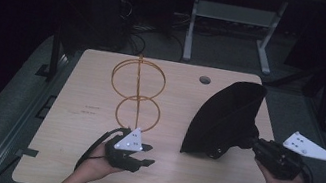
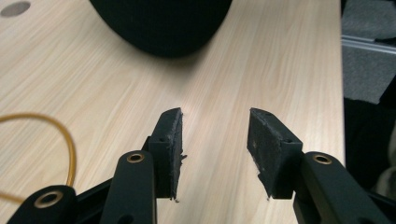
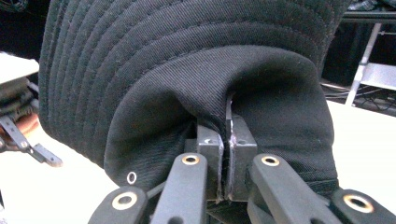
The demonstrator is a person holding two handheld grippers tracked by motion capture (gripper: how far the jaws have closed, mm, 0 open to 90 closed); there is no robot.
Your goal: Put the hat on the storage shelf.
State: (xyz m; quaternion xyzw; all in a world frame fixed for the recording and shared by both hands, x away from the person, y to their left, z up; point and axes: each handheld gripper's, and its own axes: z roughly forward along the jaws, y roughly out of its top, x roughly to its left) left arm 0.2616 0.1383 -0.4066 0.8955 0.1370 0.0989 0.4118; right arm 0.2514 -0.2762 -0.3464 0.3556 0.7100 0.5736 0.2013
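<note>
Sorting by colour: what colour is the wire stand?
Orange wire stand, clearest in the high view.

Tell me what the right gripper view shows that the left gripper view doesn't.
Right gripper view: the right gripper, jaws shut on a fold of the black bucket hat, showing its stitched brim and an eyelet. Left gripper view: the left gripper, jaws apart with nothing between them, plus a curve of the gold wire stand. Both share the hat and the wooden table.
</note>
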